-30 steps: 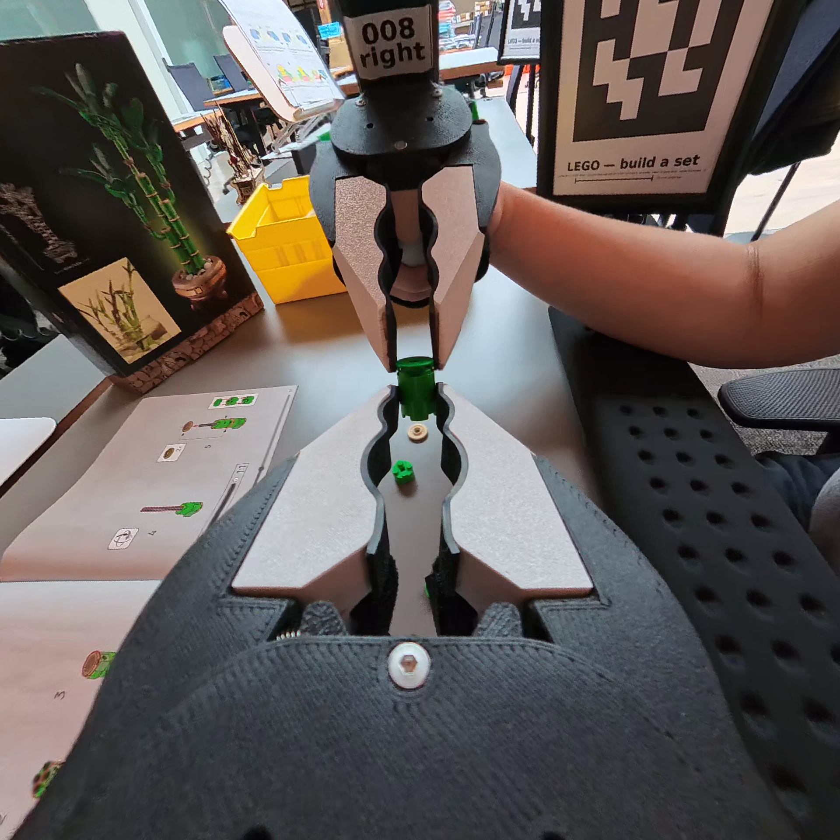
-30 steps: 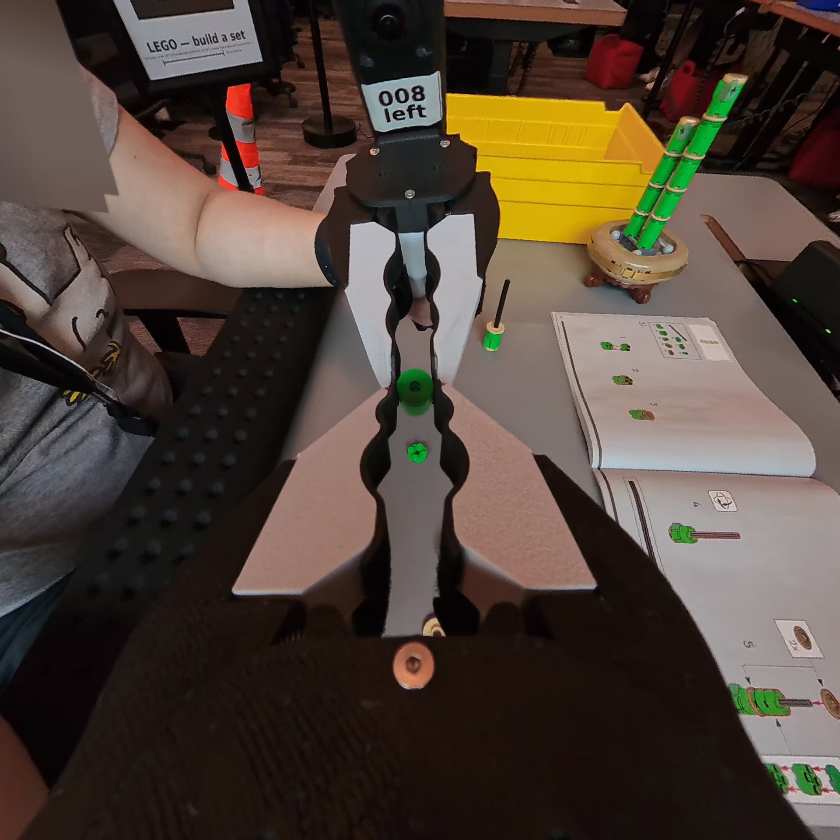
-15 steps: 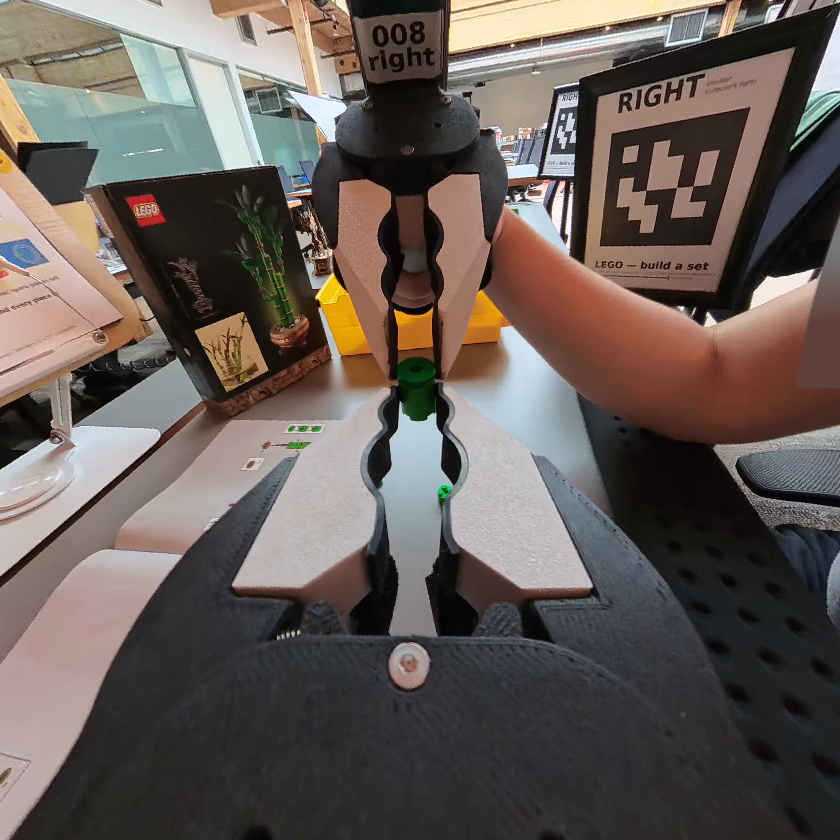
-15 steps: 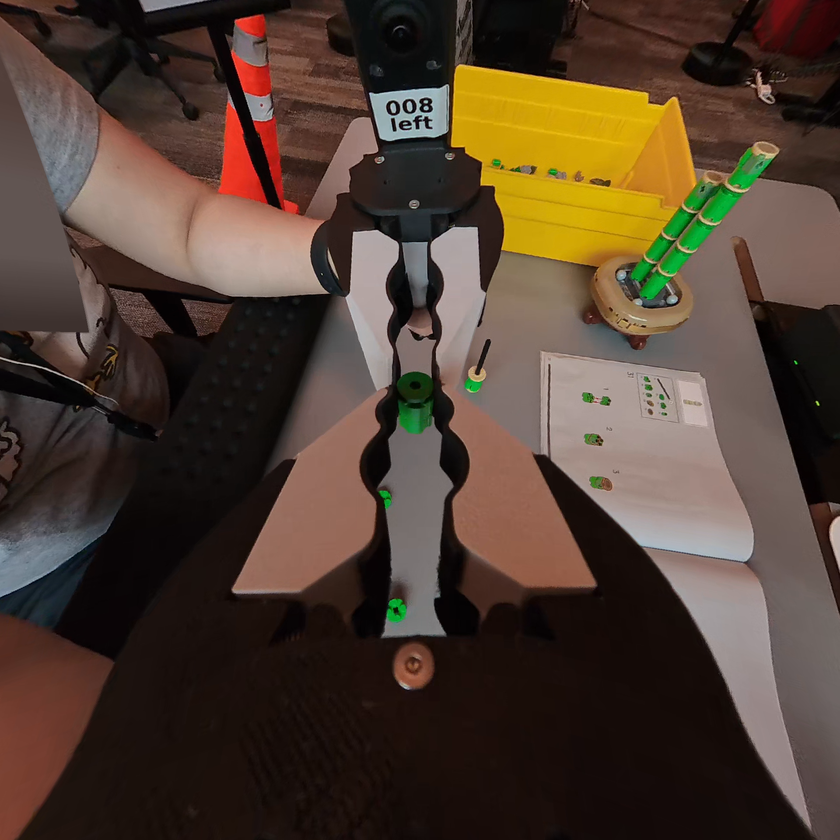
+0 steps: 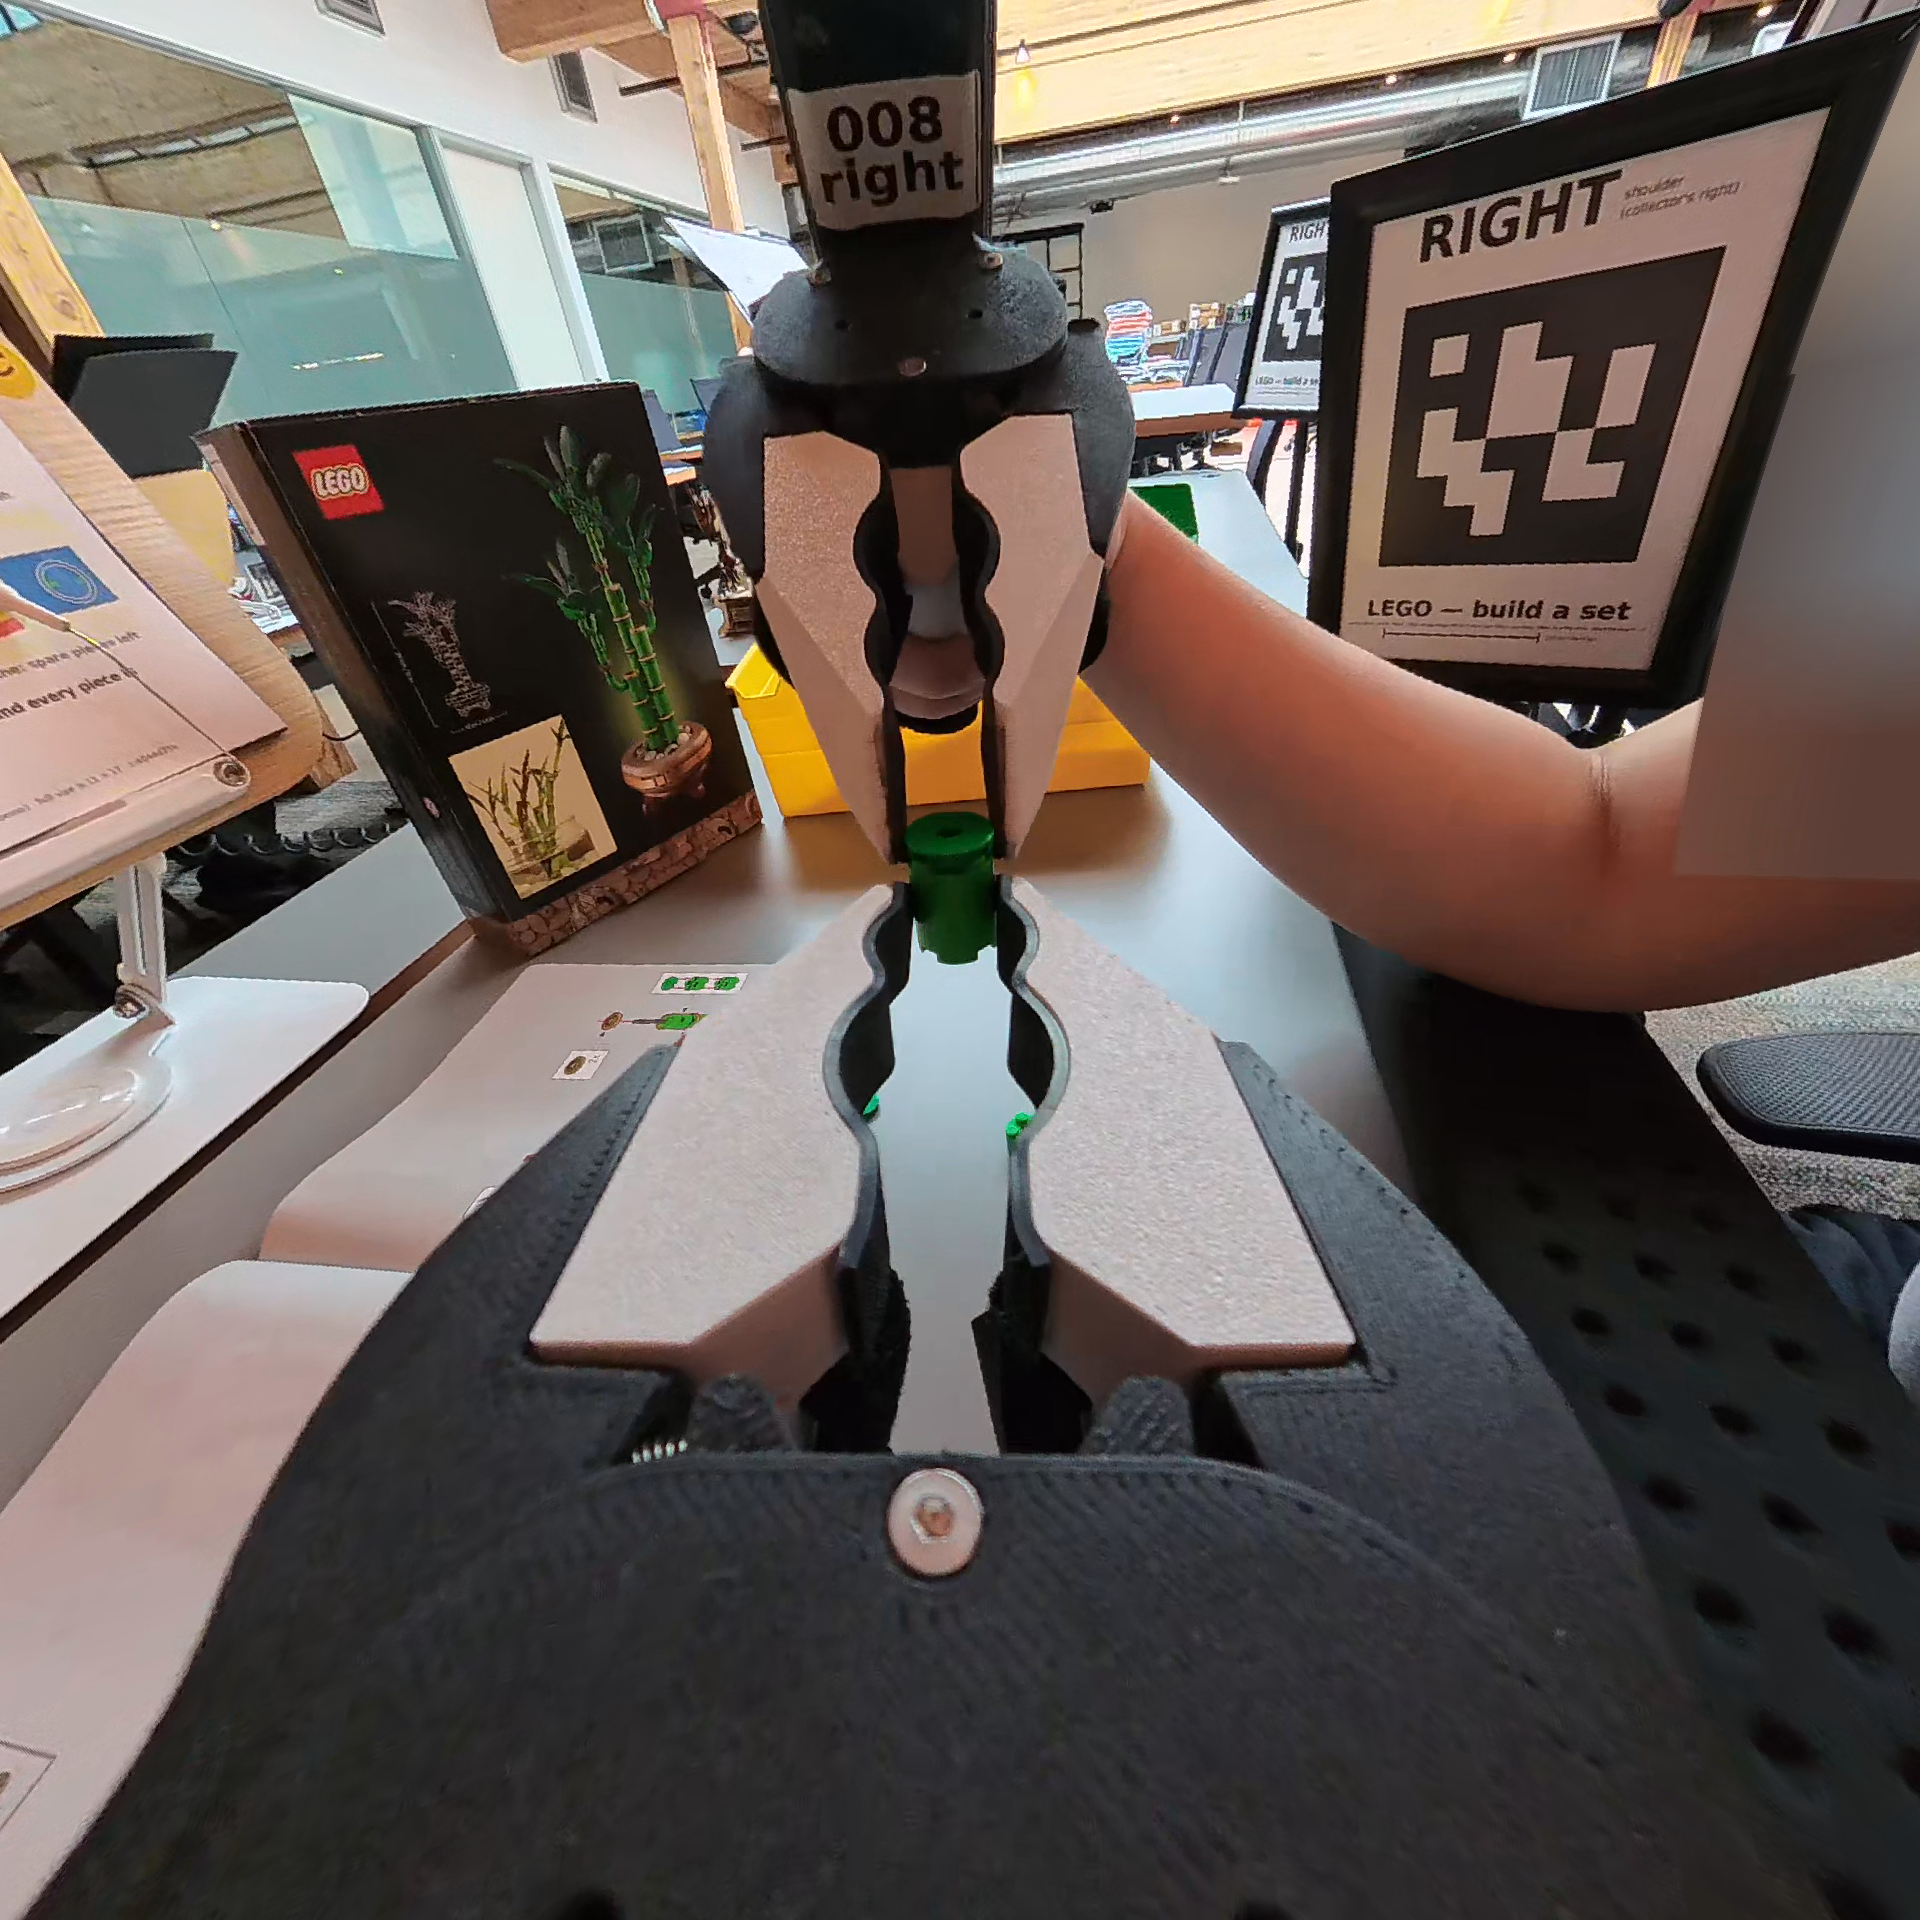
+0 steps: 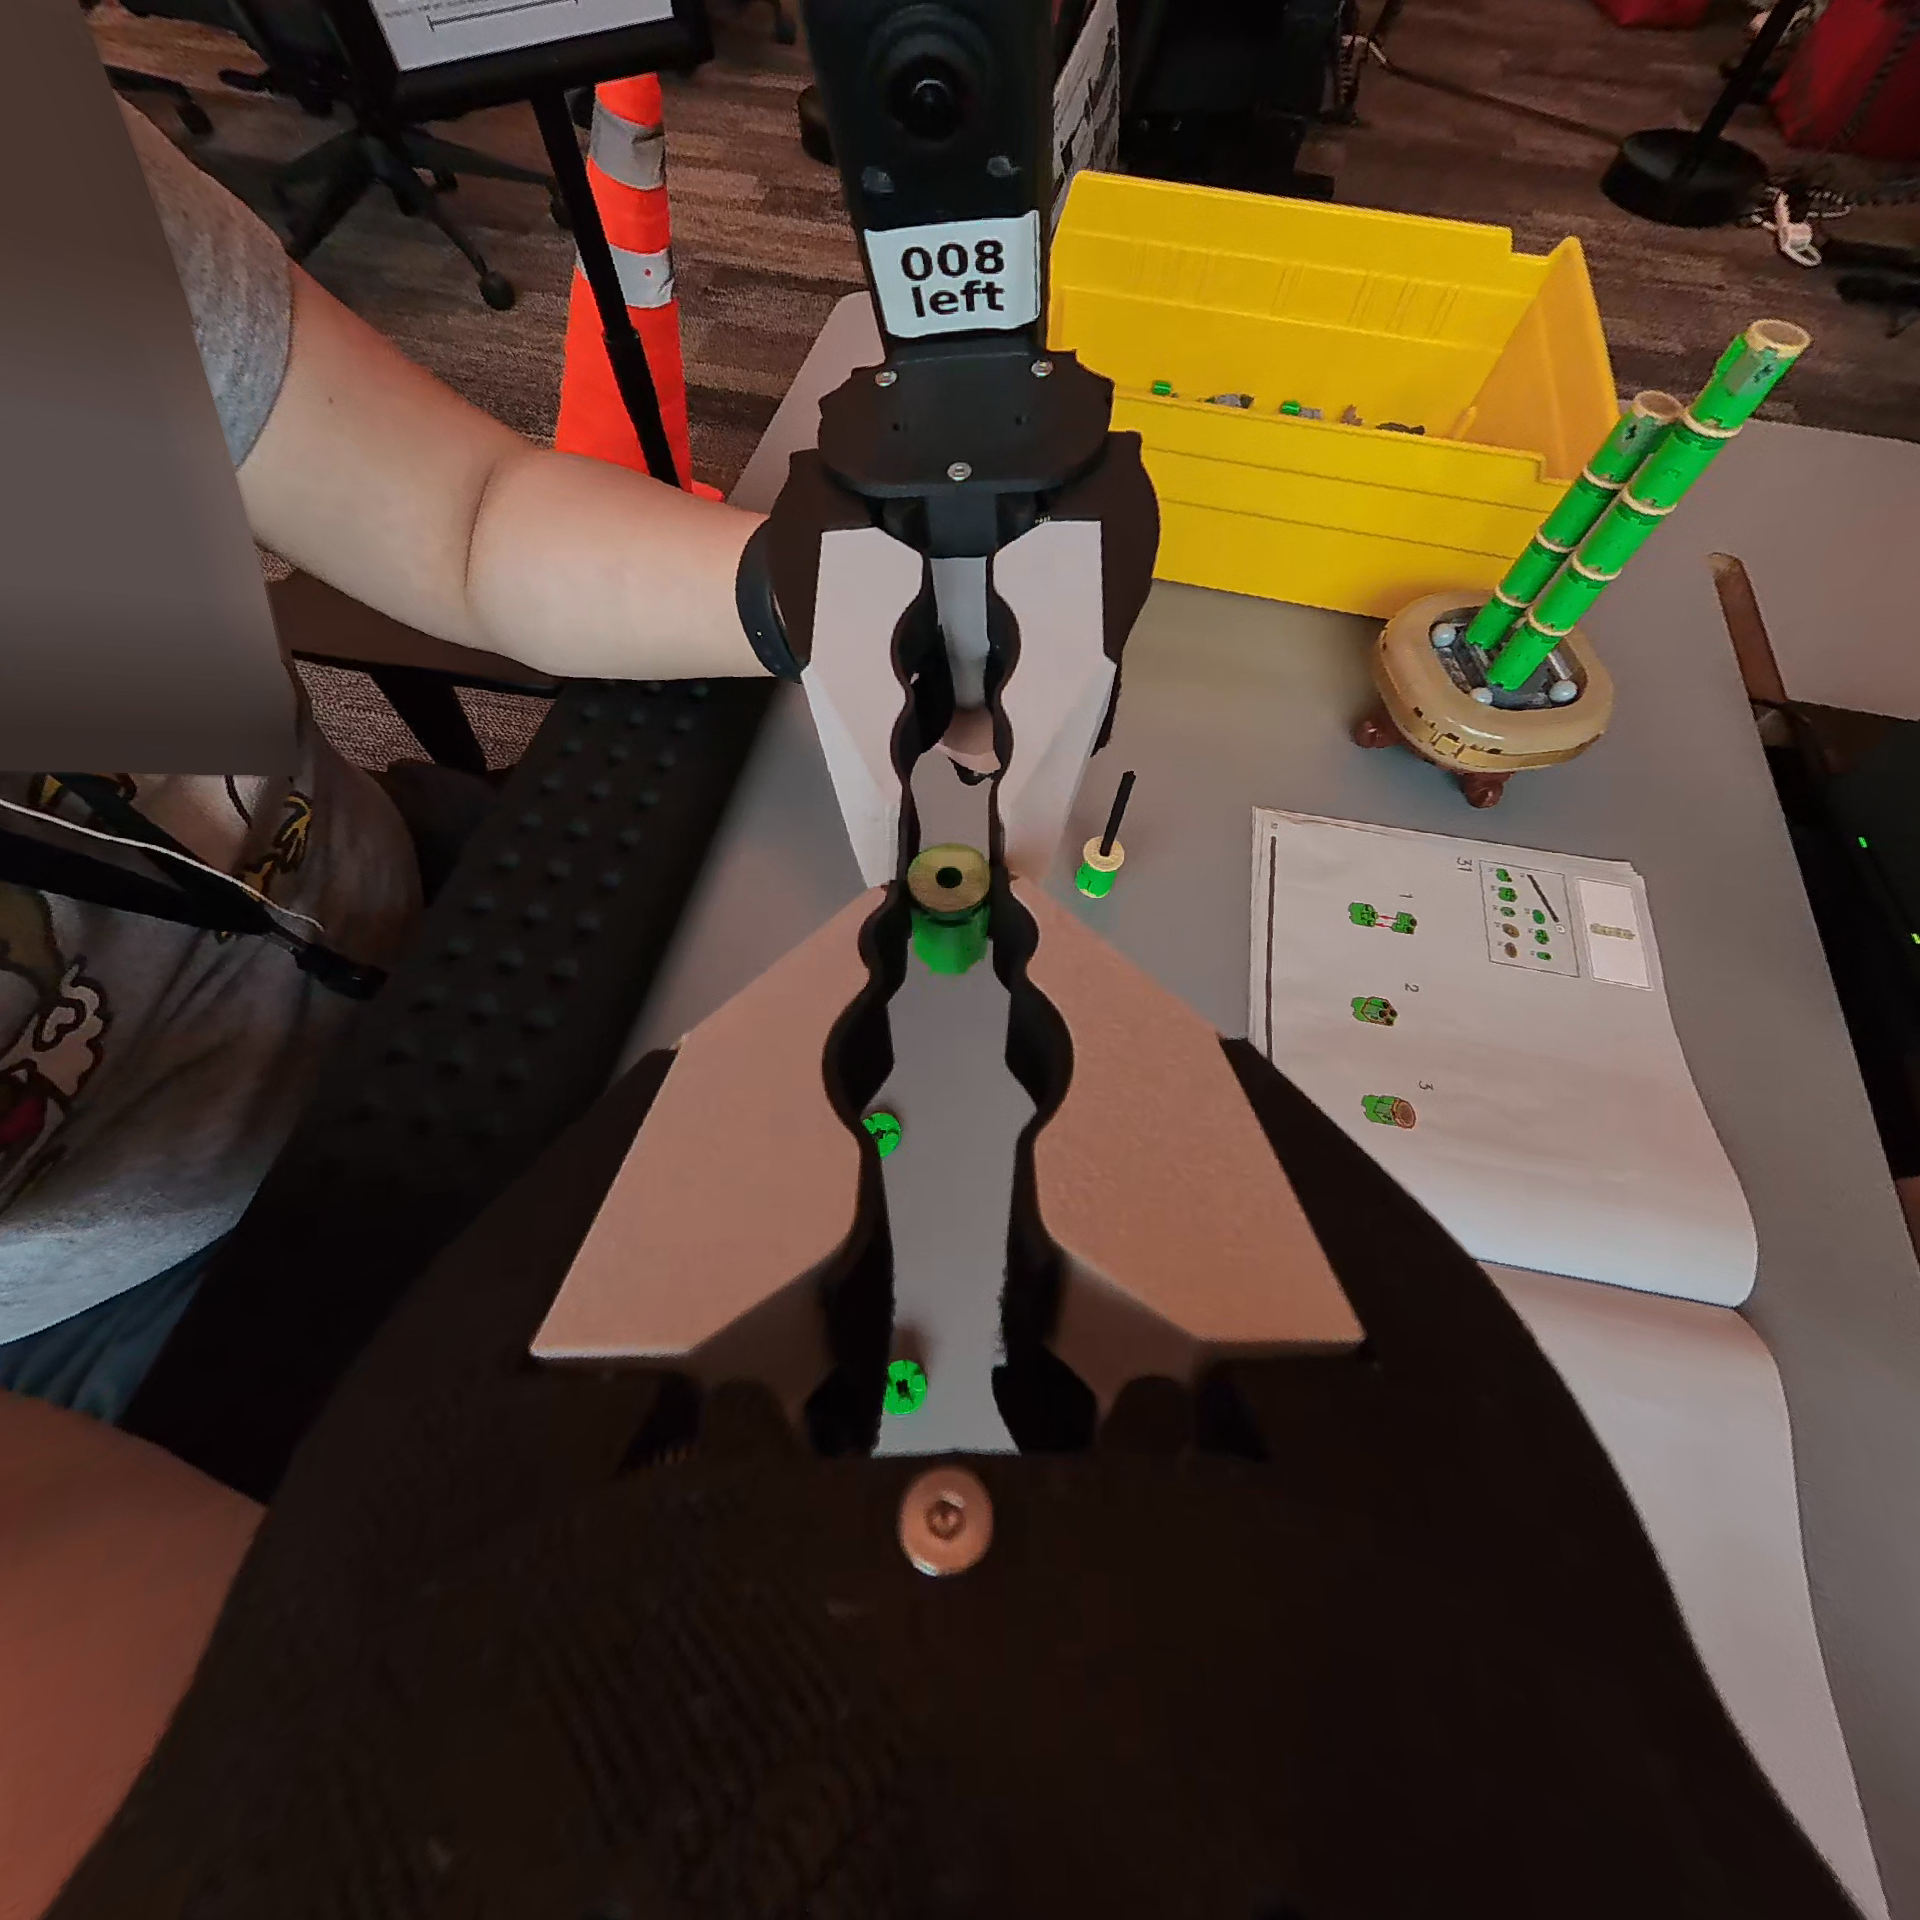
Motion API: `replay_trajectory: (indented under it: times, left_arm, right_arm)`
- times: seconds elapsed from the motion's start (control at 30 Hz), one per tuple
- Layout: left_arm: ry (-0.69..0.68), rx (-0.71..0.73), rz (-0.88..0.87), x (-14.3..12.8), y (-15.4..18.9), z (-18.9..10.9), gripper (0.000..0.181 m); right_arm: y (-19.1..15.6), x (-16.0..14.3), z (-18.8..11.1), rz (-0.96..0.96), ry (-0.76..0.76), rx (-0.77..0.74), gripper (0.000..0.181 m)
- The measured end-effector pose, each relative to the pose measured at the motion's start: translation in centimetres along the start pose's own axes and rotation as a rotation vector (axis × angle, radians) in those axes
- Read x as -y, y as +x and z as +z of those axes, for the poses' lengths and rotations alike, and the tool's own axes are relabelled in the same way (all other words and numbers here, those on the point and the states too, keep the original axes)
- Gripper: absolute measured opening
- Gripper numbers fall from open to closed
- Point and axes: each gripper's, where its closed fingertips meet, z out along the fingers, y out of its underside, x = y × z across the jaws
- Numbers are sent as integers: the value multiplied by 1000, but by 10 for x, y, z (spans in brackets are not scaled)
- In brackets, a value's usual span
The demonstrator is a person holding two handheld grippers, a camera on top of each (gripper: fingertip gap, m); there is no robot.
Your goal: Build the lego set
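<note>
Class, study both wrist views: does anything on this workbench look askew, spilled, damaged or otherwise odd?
Nothing looks damaged or spilled. Two small green pieces lie loose on the table, away from the yellow bin. The bamboo stalks lean in their pot; whether that is intended cannot be told.

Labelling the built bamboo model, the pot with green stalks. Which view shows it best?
Right wrist view. The bamboo model stands unobstructed on the table beside the yellow bin, pot and stalks fully visible. The left wrist view does not show the model itself, only a picture of it on the box.
</note>
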Motion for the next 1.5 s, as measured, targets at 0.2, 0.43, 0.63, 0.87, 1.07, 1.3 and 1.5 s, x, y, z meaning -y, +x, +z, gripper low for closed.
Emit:
replay_trajectory:
  times: [0.2, 0.43, 0.63, 0.87, 1.07, 1.3, 1.5]
  left_arm:
    - [3, 4, 4, 1, 0, 0, 14]
    - [-7, 14, 12, 0, -2, -1, 13]
    - [-7, 17, 14, 0, -2, -2, 13]
    - [-9, 14, 8, 0, -2, -2, 13]
    - [-14, 10, 8, -2, -2, -1, 14]
    - [3, 21, -11, 1, -6, -4, 14]
    - [8, 28, -18, 2, -7, -5, 14]
  right_arm:
    - [1, -4, -1, -7, -18, -11, 15]
    - [2, -5, 2, -5, -22, -12, 15]
    - [3, -5, 2, -8, -18, -13, 16]
    - [2, -5, 2, -14, -18, -14, 17]
    - [2, -6, 2, -18, -22, -16, 21]
    - [5, 0, -10, -6, 37, -40, 26]
    - [10, 3, -14, 30, 77, -39, 15]
